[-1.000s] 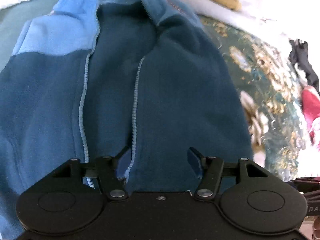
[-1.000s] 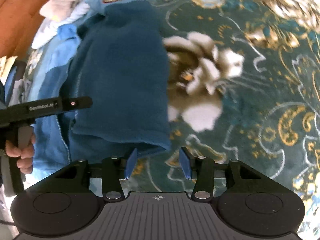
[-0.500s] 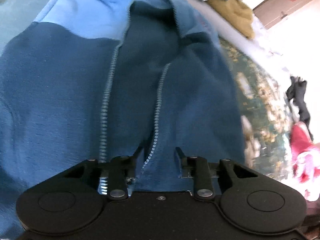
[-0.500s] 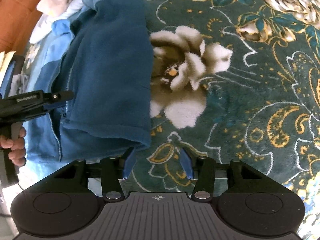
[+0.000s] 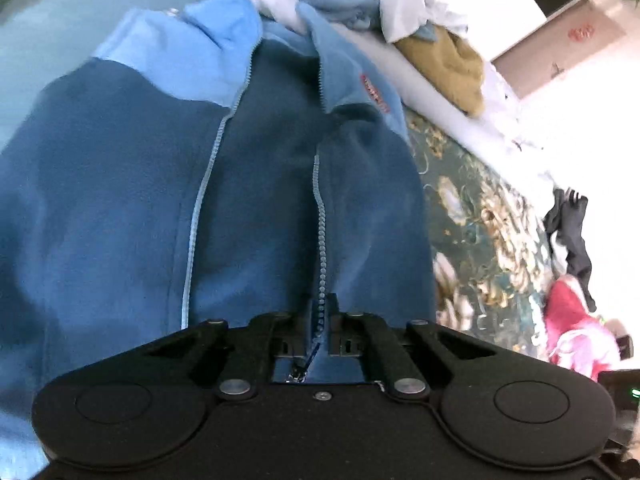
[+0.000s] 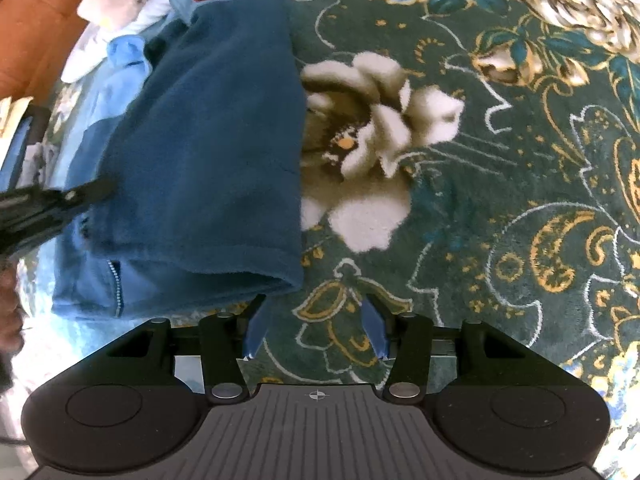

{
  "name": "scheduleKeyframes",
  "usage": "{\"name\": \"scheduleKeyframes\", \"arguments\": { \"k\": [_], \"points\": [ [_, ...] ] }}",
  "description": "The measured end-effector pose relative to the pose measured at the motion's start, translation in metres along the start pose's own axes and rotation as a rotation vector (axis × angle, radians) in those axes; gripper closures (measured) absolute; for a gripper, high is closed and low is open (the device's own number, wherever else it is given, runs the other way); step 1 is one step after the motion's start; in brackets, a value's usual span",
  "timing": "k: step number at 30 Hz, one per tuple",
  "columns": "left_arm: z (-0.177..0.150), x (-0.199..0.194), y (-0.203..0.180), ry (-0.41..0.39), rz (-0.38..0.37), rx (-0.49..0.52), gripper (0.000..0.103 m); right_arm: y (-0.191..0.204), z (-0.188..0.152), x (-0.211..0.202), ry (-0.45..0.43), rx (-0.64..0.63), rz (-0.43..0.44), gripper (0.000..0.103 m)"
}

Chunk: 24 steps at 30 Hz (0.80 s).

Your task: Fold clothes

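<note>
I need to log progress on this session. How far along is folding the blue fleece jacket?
Early stage. Done: the fleece jacket lies spread on the floral carpet, unzipped, its right side apparently already turned inward. In hand: the left gripper is shut on the zipper edge at the hem; the right gripper is open beside the hem corner, holding nothing. Left: all remaining folds, plus the other clothes piled beyond.

green floral carpet [image 6: 480, 160], orange furniture [image 6: 36, 28] at upper left, overexposed daylight.
</note>
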<state>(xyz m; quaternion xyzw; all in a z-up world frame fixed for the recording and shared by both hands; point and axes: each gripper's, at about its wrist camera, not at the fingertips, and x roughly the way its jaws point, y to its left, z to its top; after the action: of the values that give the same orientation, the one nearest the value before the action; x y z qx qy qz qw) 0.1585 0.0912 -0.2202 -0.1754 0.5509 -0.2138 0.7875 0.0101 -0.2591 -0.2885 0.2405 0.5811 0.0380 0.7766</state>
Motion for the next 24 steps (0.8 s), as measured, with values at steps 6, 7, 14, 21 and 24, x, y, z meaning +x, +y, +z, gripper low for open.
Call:
{"name": "scheduleKeyframes", "arguments": {
  "k": [6, 7, 14, 21, 24],
  "points": [
    [-0.033, 0.002, 0.019, 0.069, 0.154, -0.025, 0.100, 0.006, -0.003, 0.005, 0.007, -0.006, 0.005, 0.055],
    [-0.034, 0.004, 0.021, 0.077, 0.172, -0.016, 0.100, 0.008, -0.004, 0.005, 0.009, -0.011, 0.003, 0.055],
    [-0.031, 0.005, 0.013, 0.129, 0.205, 0.081, 0.099, 0.016, -0.002, -0.004, -0.019, -0.040, -0.019, 0.054],
    [-0.021, -0.025, 0.006, 0.097, 0.178, 0.135, 0.085, 0.044, 0.046, -0.021, -0.139, -0.171, -0.050, 0.053],
    [-0.011, -0.034, 0.011, 0.063, 0.184, 0.131, 0.083, 0.066, 0.081, -0.017, -0.179, -0.247, -0.037, 0.053]
  ]
}}
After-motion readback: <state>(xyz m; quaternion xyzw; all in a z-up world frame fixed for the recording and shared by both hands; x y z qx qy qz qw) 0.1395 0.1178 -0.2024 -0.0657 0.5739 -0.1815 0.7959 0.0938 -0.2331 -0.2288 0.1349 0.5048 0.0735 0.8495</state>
